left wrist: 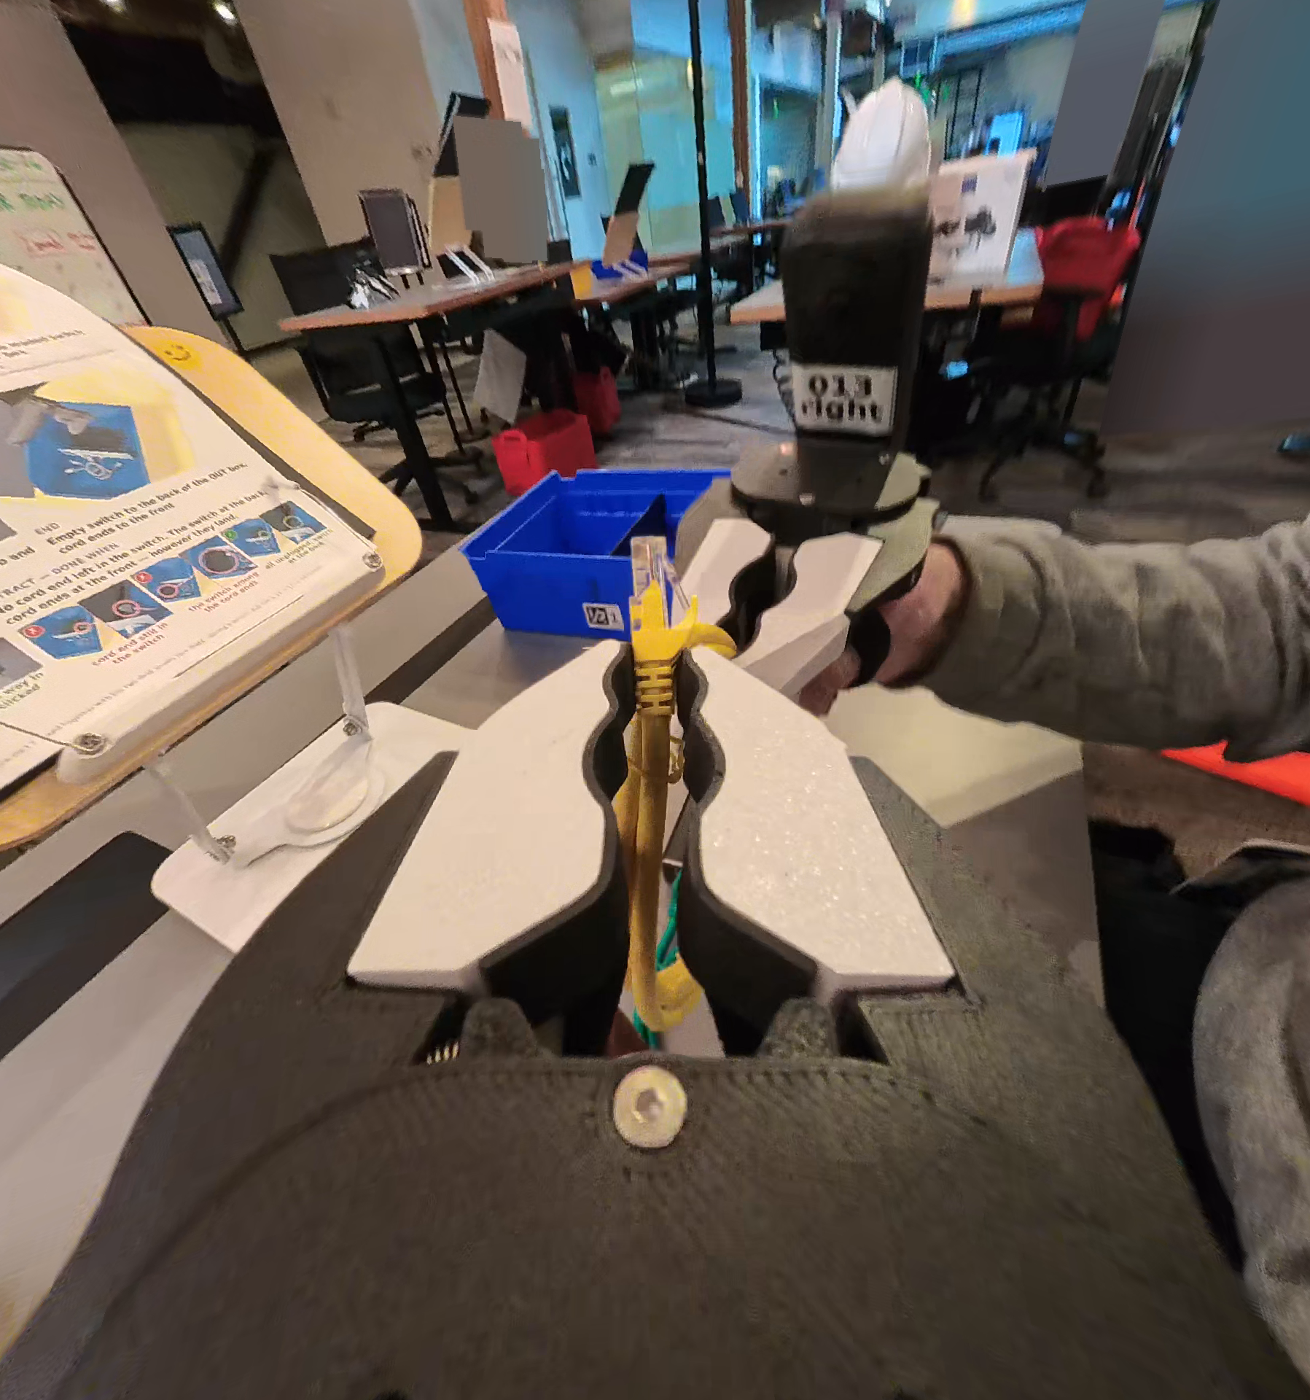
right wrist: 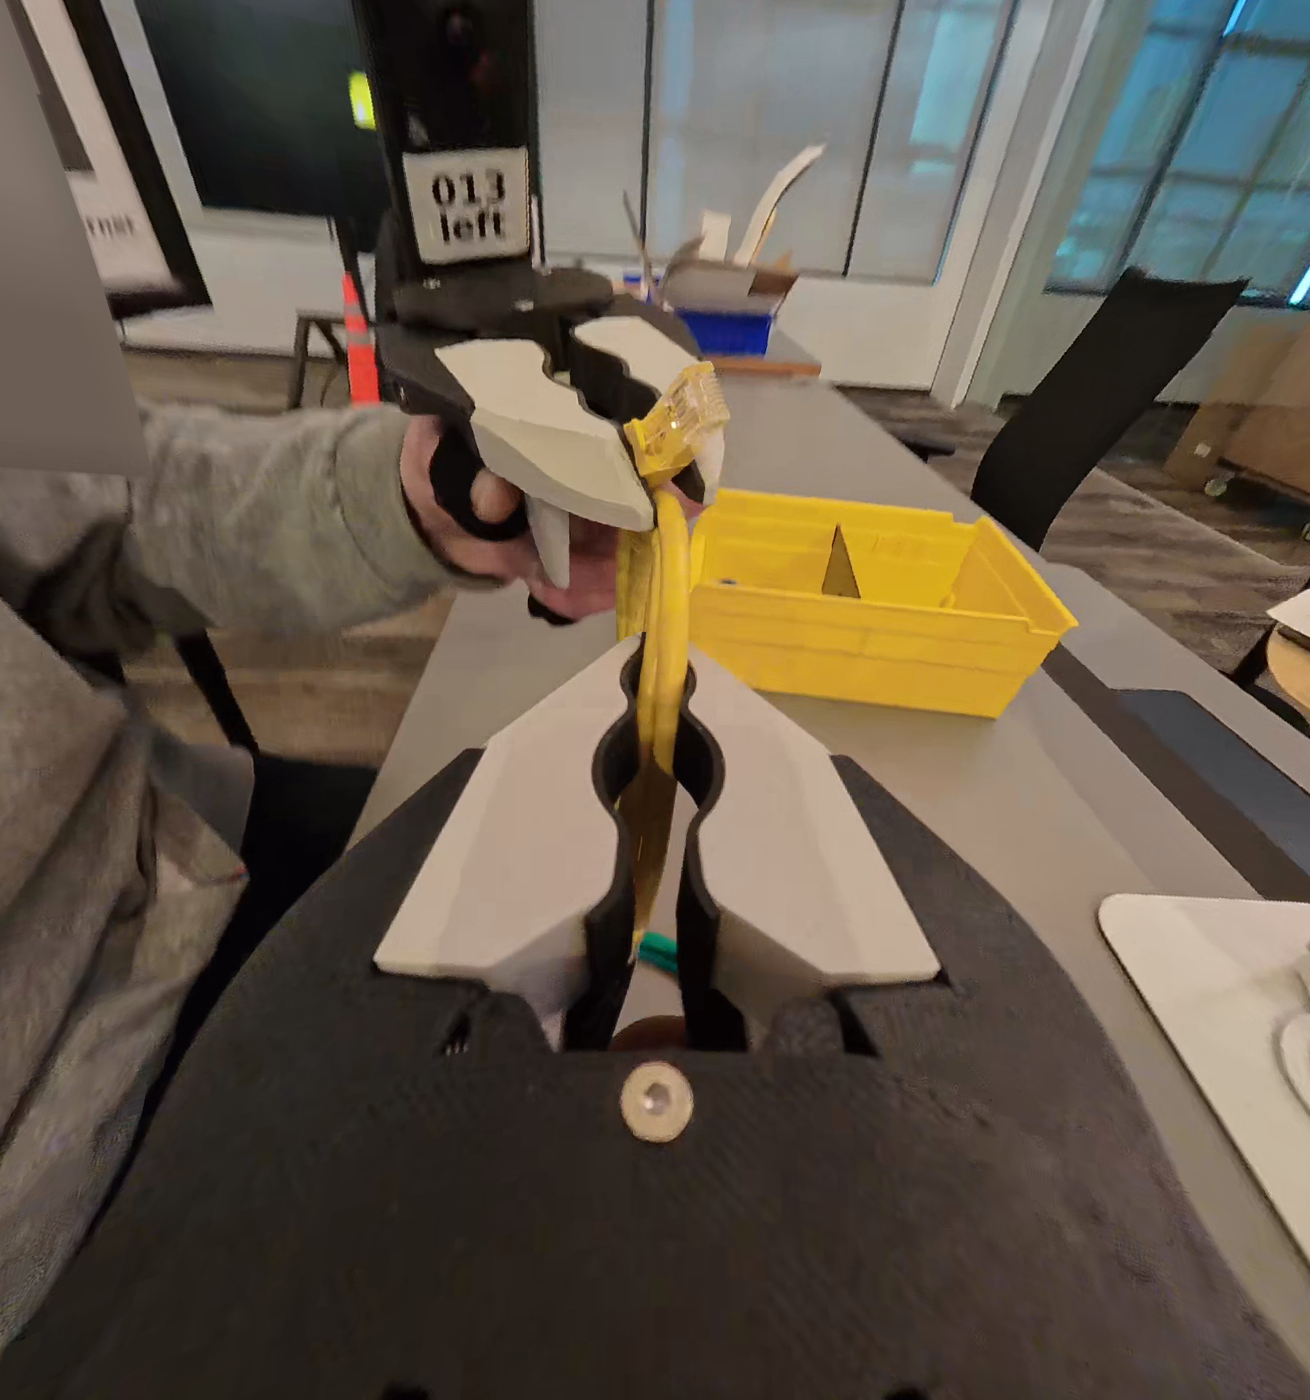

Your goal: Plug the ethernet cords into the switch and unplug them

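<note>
A yellow ethernet cord (left wrist: 648, 818) is held by both grippers above the grey table (right wrist: 901, 795). My left gripper (left wrist: 655, 659) is shut on it just behind its clear plug (left wrist: 651, 568), which sticks out past the fingertips. My right gripper (right wrist: 659, 655) is shut on the same cord (right wrist: 663, 606) lower down. In the right wrist view the left gripper (right wrist: 667, 470) is just ahead and above, with the plug (right wrist: 686, 413) pointing up and right. The right gripper (left wrist: 769, 651) shows close on the right in the left wrist view. A green cord (right wrist: 659, 951) lies below. No switch is in view.
A blue bin (left wrist: 561, 553) stands on the table beyond the left gripper. A yellow bin (right wrist: 864, 606) stands beyond the right gripper. An instruction board (left wrist: 106, 530) on a clear stand is at the left. A person's grey sleeves (left wrist: 1129, 629) hold the grippers. The grippers are tip to tip, or close to it.
</note>
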`<state>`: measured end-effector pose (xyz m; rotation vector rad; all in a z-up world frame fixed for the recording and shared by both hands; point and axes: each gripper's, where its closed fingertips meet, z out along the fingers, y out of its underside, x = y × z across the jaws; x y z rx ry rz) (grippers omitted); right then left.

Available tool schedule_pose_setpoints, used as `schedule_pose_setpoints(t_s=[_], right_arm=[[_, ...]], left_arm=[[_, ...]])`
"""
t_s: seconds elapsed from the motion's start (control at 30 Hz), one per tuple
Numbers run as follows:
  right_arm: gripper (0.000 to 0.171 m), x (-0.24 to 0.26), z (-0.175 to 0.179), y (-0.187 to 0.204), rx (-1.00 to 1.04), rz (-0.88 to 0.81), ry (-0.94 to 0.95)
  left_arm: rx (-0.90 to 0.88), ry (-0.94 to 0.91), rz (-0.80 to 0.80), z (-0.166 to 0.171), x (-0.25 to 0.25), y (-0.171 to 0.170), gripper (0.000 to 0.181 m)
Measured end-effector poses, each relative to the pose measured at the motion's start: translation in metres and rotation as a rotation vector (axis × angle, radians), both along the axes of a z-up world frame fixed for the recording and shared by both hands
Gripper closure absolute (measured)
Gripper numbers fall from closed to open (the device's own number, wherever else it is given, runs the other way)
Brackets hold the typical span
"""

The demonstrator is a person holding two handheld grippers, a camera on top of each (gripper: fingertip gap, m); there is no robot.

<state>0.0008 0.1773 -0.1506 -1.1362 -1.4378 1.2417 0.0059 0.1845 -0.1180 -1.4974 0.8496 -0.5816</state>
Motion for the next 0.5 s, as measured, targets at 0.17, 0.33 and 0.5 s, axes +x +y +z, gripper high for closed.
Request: schedule_pose_setpoints(t_s=[0.17,0.33,0.5], right_arm=[[0.171,-0.006,-0.002,-0.003,-0.061,-0.026,0.081],[0.171,-0.003,-0.005,-0.003,-0.055,-0.038,0.085],[0.171,-0.004,-0.002,-0.002,-0.001,-0.098,0.098]], left_arm=[[-0.039,-0.147,0.025,0.011,-0.009,0.011,0.171],[0.011,-0.005,0.035,0.006,-0.005,0.008,0.171],[0.012,-0.065,0.085,0.010,-0.007,0.016,0.171]])
